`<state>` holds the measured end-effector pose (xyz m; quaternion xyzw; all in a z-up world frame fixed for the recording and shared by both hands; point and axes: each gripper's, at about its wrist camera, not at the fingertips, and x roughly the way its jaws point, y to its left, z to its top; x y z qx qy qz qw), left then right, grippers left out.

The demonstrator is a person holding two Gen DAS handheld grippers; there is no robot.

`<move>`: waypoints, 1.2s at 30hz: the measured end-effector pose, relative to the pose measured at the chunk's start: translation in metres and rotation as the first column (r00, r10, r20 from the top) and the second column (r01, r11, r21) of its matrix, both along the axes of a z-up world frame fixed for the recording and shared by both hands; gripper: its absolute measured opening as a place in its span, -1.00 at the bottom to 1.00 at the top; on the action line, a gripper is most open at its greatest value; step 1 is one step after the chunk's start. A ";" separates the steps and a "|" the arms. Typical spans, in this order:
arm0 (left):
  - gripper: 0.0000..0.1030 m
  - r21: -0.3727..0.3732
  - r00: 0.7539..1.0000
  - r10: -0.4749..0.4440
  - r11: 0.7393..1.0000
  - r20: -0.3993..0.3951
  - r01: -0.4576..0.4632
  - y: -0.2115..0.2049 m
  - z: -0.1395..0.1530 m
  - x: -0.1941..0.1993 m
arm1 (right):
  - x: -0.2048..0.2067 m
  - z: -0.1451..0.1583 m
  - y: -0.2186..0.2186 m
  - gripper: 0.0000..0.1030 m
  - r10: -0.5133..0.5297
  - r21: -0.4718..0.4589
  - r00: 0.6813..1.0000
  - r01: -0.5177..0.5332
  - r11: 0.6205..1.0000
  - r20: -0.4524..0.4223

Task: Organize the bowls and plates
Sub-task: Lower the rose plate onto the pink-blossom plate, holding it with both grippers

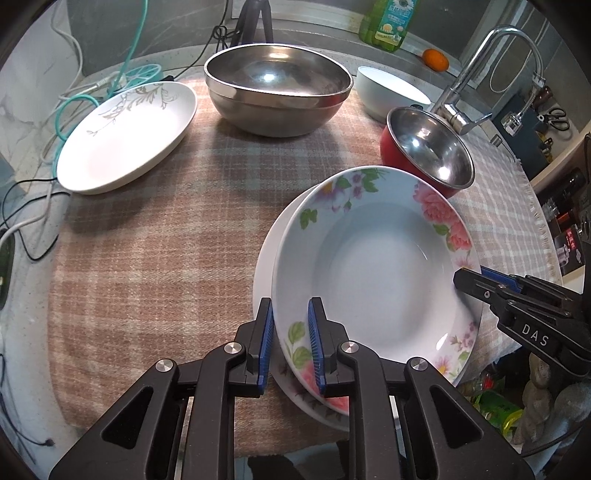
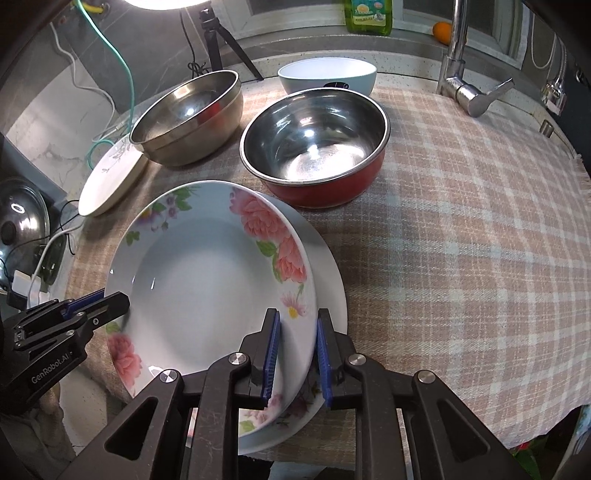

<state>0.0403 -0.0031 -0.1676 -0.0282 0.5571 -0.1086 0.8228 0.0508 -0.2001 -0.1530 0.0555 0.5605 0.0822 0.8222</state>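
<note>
A deep plate with pink flowers (image 1: 369, 266) (image 2: 207, 280) is tilted over a plain white plate (image 1: 264, 266) (image 2: 332, 280) on the plaid cloth. My left gripper (image 1: 290, 306) is shut on its near left rim. My right gripper (image 2: 298, 314) is shut on the opposite rim. Each gripper shows in the other's view, the right one (image 1: 465, 277) and the left one (image 2: 118, 299). Behind stand a red bowl with a steel inside (image 1: 428, 147) (image 2: 314, 147), a large steel bowl (image 1: 277, 92) (image 2: 188, 114), a white bowl (image 1: 388, 92) (image 2: 325, 75) and a leaf-patterned oval plate (image 1: 125, 136) (image 2: 107, 184).
The plaid cloth (image 1: 166, 240) covers the counter. A faucet (image 1: 480, 74) (image 2: 458, 55) rises at the back right, with a green soap bottle (image 1: 388, 22) and an orange (image 1: 436, 59) on the ledge. Cables (image 1: 66, 110) and a pot lid (image 2: 22, 229) lie to the left. A tripod (image 2: 218, 40) stands behind.
</note>
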 end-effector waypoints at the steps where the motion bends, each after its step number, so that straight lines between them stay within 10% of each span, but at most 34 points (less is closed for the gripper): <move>1: -0.67 0.000 1.000 -0.001 1.000 0.000 0.001 0.000 0.000 0.000 | 0.000 0.000 0.000 -0.66 0.000 -0.001 1.000 0.000 1.000 0.000; 24: -0.67 0.013 1.000 0.000 1.000 0.004 0.000 0.000 0.000 -0.001 | -0.003 0.001 0.016 -0.65 0.053 -0.117 0.998 -0.049 0.992 0.028; 36: -0.67 0.021 1.000 -0.009 1.000 0.002 0.009 -0.004 -0.001 0.000 | -0.002 0.002 0.002 -0.61 0.009 -0.027 1.000 -0.008 1.000 0.022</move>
